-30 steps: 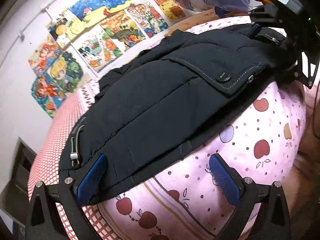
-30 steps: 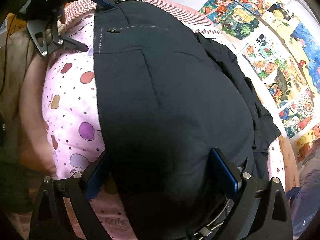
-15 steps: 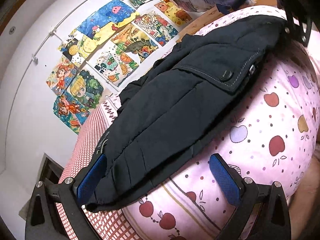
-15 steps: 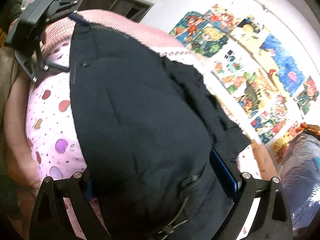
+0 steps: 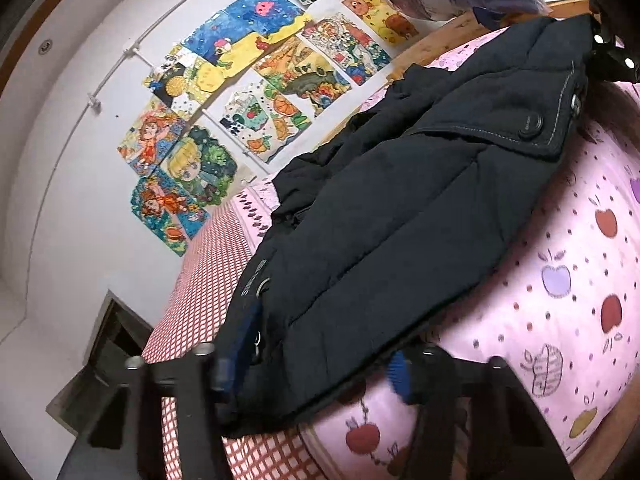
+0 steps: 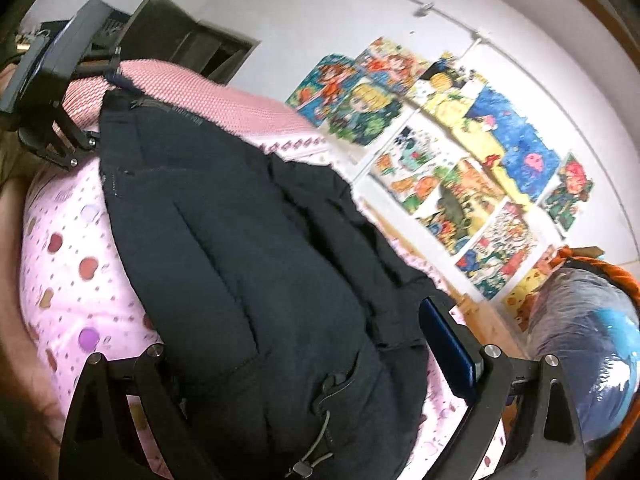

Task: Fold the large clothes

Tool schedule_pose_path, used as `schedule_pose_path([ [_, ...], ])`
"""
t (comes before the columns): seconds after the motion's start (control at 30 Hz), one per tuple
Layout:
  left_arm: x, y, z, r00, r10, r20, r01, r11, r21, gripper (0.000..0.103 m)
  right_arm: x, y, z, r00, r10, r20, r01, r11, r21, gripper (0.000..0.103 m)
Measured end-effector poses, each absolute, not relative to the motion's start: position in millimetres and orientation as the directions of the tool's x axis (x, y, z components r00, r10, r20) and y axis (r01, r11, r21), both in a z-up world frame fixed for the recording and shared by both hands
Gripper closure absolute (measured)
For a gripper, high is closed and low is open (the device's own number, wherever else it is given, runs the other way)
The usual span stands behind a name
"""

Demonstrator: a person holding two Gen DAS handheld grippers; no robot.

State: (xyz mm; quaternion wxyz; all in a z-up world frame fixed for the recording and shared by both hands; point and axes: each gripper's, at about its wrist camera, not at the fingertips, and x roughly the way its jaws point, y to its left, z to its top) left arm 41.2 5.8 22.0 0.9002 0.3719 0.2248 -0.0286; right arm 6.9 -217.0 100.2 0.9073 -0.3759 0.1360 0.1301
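Observation:
A dark navy padded jacket lies on a pink apple-print bed cover. My left gripper straddles the jacket's hem corner; its blue pads have come closer together around the fabric, and the frame is blurred. My right gripper straddles the jacket's other hem end, its right pad beside the cloth, its left pad hidden under the fabric. The left gripper also shows in the right wrist view at the far hem corner.
A wall with colourful drawings runs along the far side of the bed. A red checked sheet lies by the wall. A plastic-wrapped bundle sits at the bed's end. A dark cabinet stands beyond.
Both grippers have tilted up and lifted the jacket's hem edge. The left gripper's pads have moved closer together on the hem corner. More wall now shows in both views.

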Motion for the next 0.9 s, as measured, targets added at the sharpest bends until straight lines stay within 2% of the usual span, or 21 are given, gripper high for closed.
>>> schedule_pose_path([
  [0.03, 44.1, 4.9, 25.6, 0.897, 0.105, -0.429, 0.226, 0.726, 0.649, 0.063, 8.0, -216.1, 101.3, 0.934, 0.130, -0.334, -0.328, 0.685, -0.650, 0.010],
  [0.13, 52.7, 4.8, 39.1, 0.903, 0.079, -0.423, 0.230, 0.743, 0.628, 0.072, 11.3, -212.5, 102.0, 0.949, 0.125, -0.289, -0.294, 0.677, -0.674, 0.013],
  [0.17, 55.0, 5.0, 43.2, 0.904, 0.072, -0.421, 0.230, 0.749, 0.622, 0.074, 10.1, -209.1, 102.9, 0.953, 0.123, -0.278, -0.287, 0.669, -0.686, 0.019],
  [0.23, 62.4, 5.9, 54.7, 0.908, 0.057, -0.416, 0.230, 0.762, 0.606, 0.078, 7.5, -200.7, 104.0, 0.966, 0.113, -0.232, -0.249, 0.636, -0.731, 0.023],
  [0.33, 79.1, 6.3, 76.4, 0.917, 0.036, -0.398, 0.225, 0.776, 0.589, 0.080, 10.6, -194.5, 112.0, 0.979, 0.102, -0.176, -0.201, 0.621, -0.758, 0.026],
  [0.43, 98.5, 2.7, 95.6, 0.922, 0.023, -0.387, 0.220, 0.793, 0.569, 0.081, 23.2, -190.8, 125.9, 0.984, 0.084, -0.159, -0.176, 0.631, -0.755, 0.040],
  [0.5, 116.8, -0.3, 109.7, 0.920, 0.012, -0.391, 0.218, 0.814, 0.538, 0.082, 39.3, -187.2, 135.2, 0.985, 0.060, -0.162, -0.165, 0.612, -0.773, 0.046],
  [0.6, 143.7, -4.9, 126.9, 0.915, -0.004, -0.403, 0.222, 0.841, 0.493, 0.084, 61.9, -179.7, 144.1, 0.985, 0.014, -0.173, -0.150, 0.577, -0.803, 0.060],
  [0.67, 158.2, -9.2, 133.7, 0.916, -0.005, -0.401, 0.219, 0.844, 0.490, 0.085, 74.6, -174.1, 148.9, 0.982, -0.010, -0.190, -0.151, 0.562, -0.813, 0.075],
  [0.77, 185.1, -17.6, 141.8, 0.917, 0.002, -0.398, 0.216, 0.836, 0.504, 0.086, 96.0, -170.3, 156.5, 0.975, -0.036, -0.220, -0.163, 0.554, -0.816, 0.083],
  [0.9, 216.6, -26.0, 150.0, 0.911, 0.015, -0.413, 0.211, 0.842, 0.496, 0.089, 135.3, -169.9, 175.7, 0.964, -0.061, -0.260, -0.180, 0.569, -0.802, 0.085],
])
